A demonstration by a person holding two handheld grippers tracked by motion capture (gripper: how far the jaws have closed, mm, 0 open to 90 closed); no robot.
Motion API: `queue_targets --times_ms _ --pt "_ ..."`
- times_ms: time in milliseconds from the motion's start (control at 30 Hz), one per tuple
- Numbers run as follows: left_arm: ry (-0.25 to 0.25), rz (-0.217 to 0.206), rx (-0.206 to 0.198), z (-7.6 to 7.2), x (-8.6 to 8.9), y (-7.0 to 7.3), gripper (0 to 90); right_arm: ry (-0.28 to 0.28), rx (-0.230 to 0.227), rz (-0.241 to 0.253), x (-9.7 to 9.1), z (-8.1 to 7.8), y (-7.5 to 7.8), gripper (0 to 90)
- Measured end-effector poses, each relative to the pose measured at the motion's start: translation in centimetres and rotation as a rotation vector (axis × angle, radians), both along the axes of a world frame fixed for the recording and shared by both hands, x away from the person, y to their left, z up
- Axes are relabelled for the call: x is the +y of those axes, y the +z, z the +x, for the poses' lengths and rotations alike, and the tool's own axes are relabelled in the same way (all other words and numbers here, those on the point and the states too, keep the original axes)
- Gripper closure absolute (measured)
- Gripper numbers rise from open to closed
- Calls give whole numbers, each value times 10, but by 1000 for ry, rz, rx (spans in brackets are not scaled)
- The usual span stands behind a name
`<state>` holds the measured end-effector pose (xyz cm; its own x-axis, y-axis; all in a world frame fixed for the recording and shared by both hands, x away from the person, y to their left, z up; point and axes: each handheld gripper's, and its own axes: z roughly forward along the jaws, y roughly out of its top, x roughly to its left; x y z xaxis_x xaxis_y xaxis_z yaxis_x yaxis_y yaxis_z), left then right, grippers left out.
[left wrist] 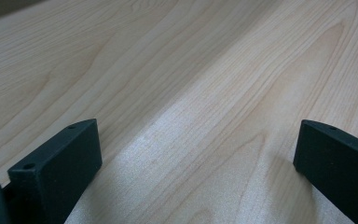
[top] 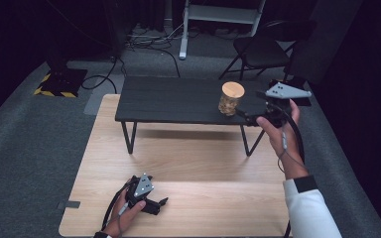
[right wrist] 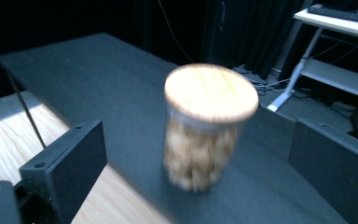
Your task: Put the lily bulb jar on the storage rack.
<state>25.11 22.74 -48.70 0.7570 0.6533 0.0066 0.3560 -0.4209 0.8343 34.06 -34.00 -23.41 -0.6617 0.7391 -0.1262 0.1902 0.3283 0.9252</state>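
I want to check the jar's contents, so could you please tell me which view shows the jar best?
The right gripper view: the jar sits close and central between the open tongs, lid and pale contents visible, though blurred. The high view shows it small but sharper on the black table. The left gripper view looks at bare wood.

1. Looks like a lab or recording studio: black curtains (top: 367, 59) all around, grey carpet (top: 20, 129).
2. Hazard-striped stand base (top: 59, 83) far left, loose cables (top: 149, 39), folding chair (top: 260, 49) far right.
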Motion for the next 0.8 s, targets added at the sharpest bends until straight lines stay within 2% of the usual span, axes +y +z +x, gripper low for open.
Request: queue_targets --times_ms 33,67,100,200,233,267,333,367,467,600,700,733,767,800 --pt "0 0 0 0 0 0 8 12 -15 7 -8 -13 -9 38" --pt "0 0 0 0 0 0 8 12 -15 7 -8 -13 -9 38" --pt "0 0 0 0 0 0 8 1 -31 -2 -12 -27 -18 38" --pt "0 0 0 0 0 0 8 -8 -34 -8 -17 -38 -25 38" --pt "0 0 0 0 0 0 8 -19 -51 5 -22 -49 -39 38" --pt "0 0 0 0 0 0 8 -19 -51 5 -22 -49 -39 38" --pt "0 0 0 0 0 0 8 -23 -52 4 -28 -61 -56 38" --pt "0 0 0 0 0 0 8 -23 -52 4 -28 -61 -56 38" --pt "0 0 0 0 0 0 8 -29 -34 -2 -34 -72 -76 38" --pt "0 0 0 0 0 0 8 -29 -27 -20 -36 -80 -91 37" --pt "0 0 0 0 0 0 8 -25 -19 -48 -37 -87 -106 37" --pt "0 0 0 0 0 0 8 -31 -10 -61 -36 -93 -116 37" --pt "0 0 0 0 0 0 8 -31 -10 -61 -36 -93 -116 37" --pt "0 0 0 0 0 0 8 -43 -17 -75 -35 -99 -124 37"
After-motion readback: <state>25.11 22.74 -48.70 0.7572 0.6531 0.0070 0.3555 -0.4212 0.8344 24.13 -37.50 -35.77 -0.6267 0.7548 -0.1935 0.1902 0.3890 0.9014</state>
